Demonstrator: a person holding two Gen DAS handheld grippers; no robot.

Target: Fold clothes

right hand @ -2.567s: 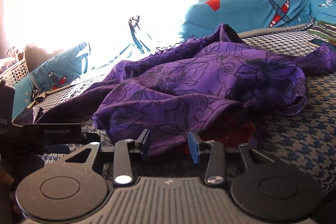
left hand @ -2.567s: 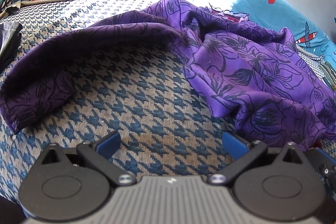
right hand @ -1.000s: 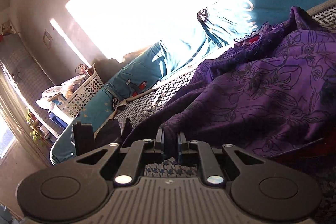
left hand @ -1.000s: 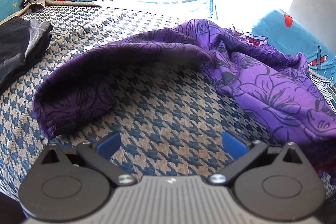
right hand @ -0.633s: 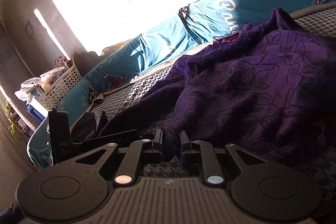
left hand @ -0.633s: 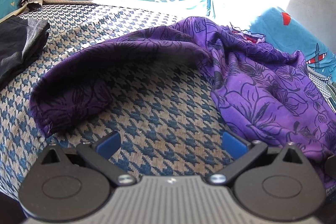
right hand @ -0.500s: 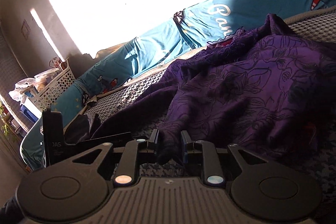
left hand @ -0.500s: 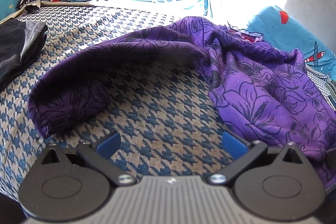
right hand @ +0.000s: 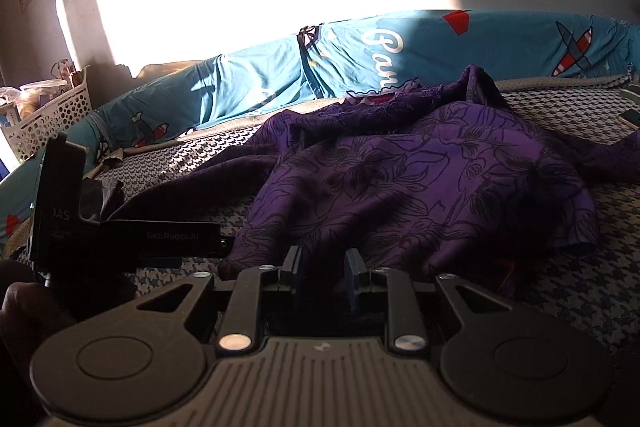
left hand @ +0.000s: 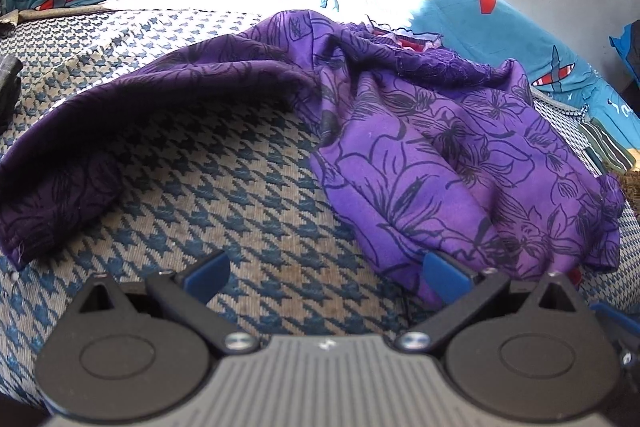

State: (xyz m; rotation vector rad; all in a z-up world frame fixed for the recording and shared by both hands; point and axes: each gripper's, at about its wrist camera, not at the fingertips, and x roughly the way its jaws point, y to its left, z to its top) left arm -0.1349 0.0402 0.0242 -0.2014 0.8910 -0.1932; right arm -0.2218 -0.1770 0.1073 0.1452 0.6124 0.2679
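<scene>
A purple garment with a black line-drawn flower print (left hand: 440, 163) lies rumpled on a bed covered in a blue and cream houndstooth cover (left hand: 248, 195), with teal pillows printed with aeroplanes (right hand: 280, 75) along the far edge under a bright patch of sunlight. Judging by how it lies, the folding has barely begun: the cloth is bunched into a mound on one side, one long sleeve or edge (left hand: 60, 203) trails away across the cover in an arc, and no flat, squared fold shows anywhere. Smoothing and every fold appear still to be done. The left gripper (left hand: 324, 271) hovers low over bare cover with its blue-tipped jaws spread wide and nothing between them; its right-hand fingertip sits just beside the near hem of the mound. The right gripper (right hand: 322, 269) has its jaws only narrowly apart at the near hem of the garment, and dark cloth lies in the gap, but whether the pads press on it cannot be told from the shadowed view. Compared with a second ago, when the right jaws were pinched tight on a tuck of the purple cloth, they have just been opening, and the right view has levelled from a strong tilt. The left view has drifted so the mound now sits closer to its right-hand fingertip.
</scene>
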